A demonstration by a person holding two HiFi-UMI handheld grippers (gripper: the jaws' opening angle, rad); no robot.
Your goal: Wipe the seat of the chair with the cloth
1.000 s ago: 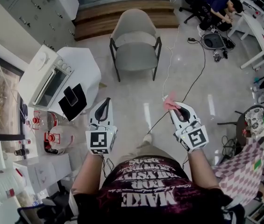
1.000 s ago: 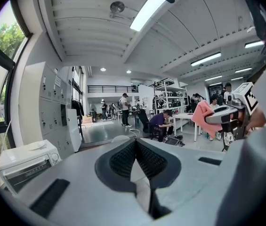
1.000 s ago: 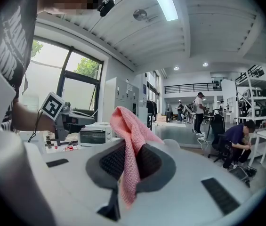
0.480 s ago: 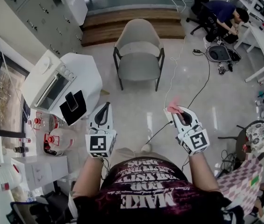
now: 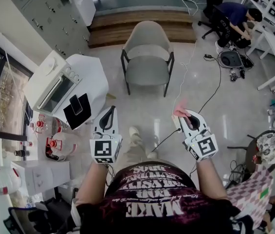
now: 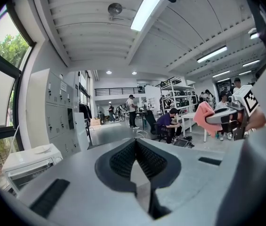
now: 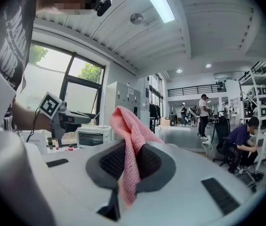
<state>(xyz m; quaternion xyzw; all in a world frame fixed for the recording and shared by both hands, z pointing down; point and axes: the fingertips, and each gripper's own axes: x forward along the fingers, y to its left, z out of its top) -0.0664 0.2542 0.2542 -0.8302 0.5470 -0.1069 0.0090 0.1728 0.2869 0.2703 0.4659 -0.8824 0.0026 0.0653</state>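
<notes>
A grey armchair [image 5: 147, 52] with black legs stands on the pale floor ahead of me, its seat [image 5: 146, 72] bare. My right gripper [image 5: 184, 115] is shut on a pink cloth [image 5: 180, 111], which sticks out past the jaw tips; in the right gripper view the pink cloth [image 7: 132, 145] drapes over the closed jaws. My left gripper [image 5: 109, 115] is shut with nothing in it, held level with the right one. Both grippers are well short of the chair, raised and pointing across the room. The right gripper with the cloth [image 6: 203, 116] also shows at the right in the left gripper view.
A white cabinet with a toaster oven [image 5: 52, 84] and a black phone stand [image 5: 76, 110] sits to my left. A cable [image 5: 210, 89] runs across the floor right of the chair. A person [image 5: 237, 16] crouches at the back right by desks. A checked cloth [image 5: 251, 189] lies lower right.
The chair has come a little closer and lower in the head view as I step forward; a foot now shows between the grippers. Both grippers keep their pose and grip.
</notes>
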